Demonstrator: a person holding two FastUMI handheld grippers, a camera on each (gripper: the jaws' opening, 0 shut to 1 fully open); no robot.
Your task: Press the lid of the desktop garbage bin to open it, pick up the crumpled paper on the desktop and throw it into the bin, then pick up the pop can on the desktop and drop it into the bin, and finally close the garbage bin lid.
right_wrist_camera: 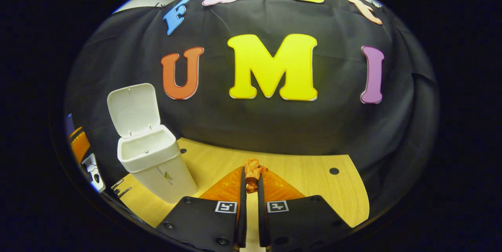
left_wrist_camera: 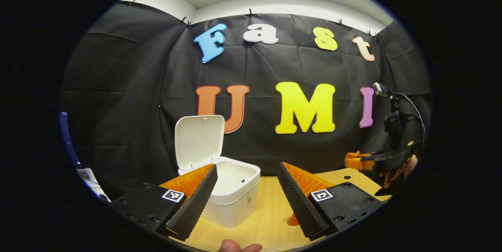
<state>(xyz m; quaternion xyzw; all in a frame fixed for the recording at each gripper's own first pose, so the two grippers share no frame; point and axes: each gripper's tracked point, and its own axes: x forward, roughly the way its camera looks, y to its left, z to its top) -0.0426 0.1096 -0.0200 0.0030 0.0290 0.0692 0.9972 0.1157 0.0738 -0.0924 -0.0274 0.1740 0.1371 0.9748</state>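
The white desktop bin (left_wrist_camera: 231,201) stands on the wooden table (left_wrist_camera: 266,220) with its lid (left_wrist_camera: 199,140) swung upright and its inside bare. My left gripper (left_wrist_camera: 247,167) is open just in front of the bin, its left finger (left_wrist_camera: 196,205) overlapping the bin's near wall. In the right gripper view, the bin (right_wrist_camera: 157,169) is at the left with its lid (right_wrist_camera: 134,109) raised. My right gripper (right_wrist_camera: 251,174) is shut on an orange crumpled paper (right_wrist_camera: 253,165), to the right of the bin. In the left gripper view, the right gripper (left_wrist_camera: 386,160) hangs far right in a hand (left_wrist_camera: 400,171).
The black cloth wall rises close behind the table (right_wrist_camera: 313,183). The tabletop has small round holes (right_wrist_camera: 334,171). At the left edge of the right gripper view, the left gripper's body (right_wrist_camera: 80,146) is beside the bin. A thumb (left_wrist_camera: 239,247) pokes in at the bottom.
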